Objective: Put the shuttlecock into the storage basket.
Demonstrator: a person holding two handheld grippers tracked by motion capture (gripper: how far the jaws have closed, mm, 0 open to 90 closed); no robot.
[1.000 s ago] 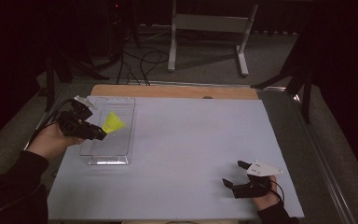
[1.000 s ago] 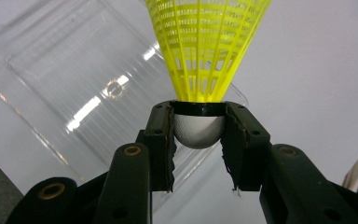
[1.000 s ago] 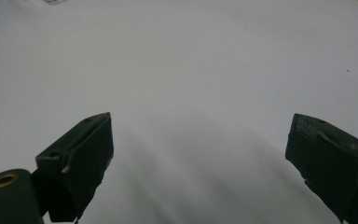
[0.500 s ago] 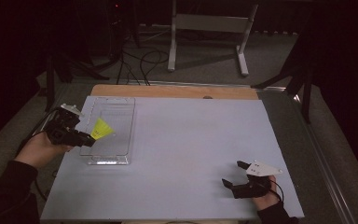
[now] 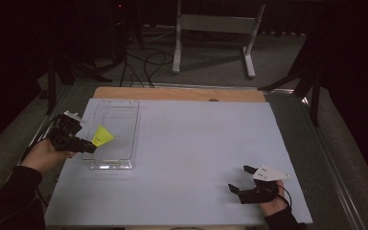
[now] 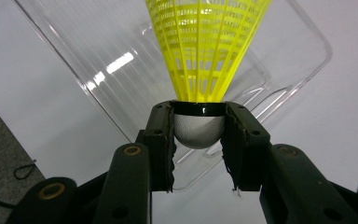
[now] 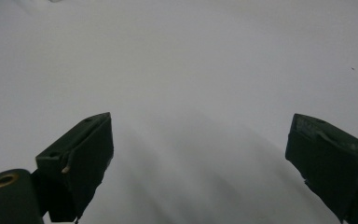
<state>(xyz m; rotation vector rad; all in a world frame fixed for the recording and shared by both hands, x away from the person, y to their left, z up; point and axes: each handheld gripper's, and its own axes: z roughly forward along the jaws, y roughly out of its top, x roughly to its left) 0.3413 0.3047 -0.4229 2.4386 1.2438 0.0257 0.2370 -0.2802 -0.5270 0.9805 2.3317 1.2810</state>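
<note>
Left tongs [image 5: 90,146] clamped, arm at table's left edge, right tongs [image 5: 239,179] spread wide, resting low.

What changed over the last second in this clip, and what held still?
The left gripper, clamped on the yellow shuttlecock by its white cork, came down and toward the near end of the clear tray. The grip did not change; nothing was released. The right gripper stayed open on the white table, and the tray kept its place.

Dim, dark surroundings; glare streaks on the clear tray [image 6: 121,60]; soft focus throughout.
</note>
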